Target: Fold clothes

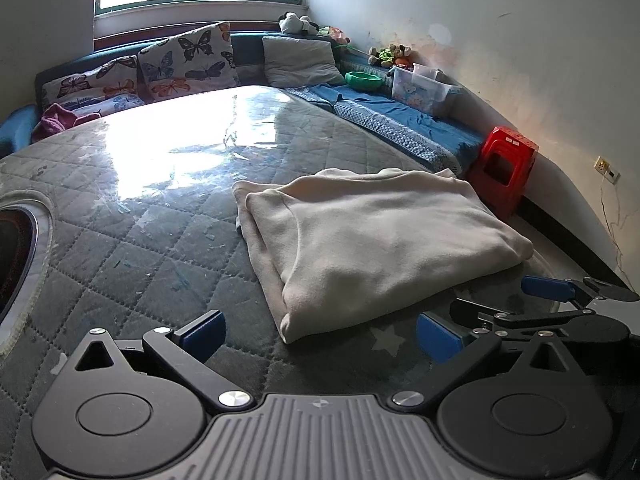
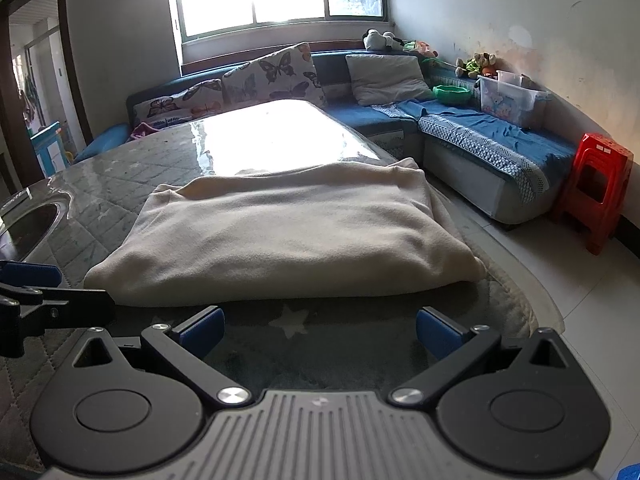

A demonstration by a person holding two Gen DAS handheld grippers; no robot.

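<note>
The garment (image 2: 280, 232) is soft, matt cream cloth, fleecy and lightly wrinkled. It lies on a quilted grey pad (image 1: 132, 248) with stitched diamonds, under a clear glossy sheet (image 2: 272, 140) that glares in the window light. Both grippers, left (image 1: 320, 334) and right (image 2: 320, 330), are matt black plastic with shiny metal rivets and smooth blue finger pads (image 1: 202, 334). The stool (image 2: 598, 188) is glossy red plastic; the bin (image 1: 422, 88) is clear plastic.
</note>
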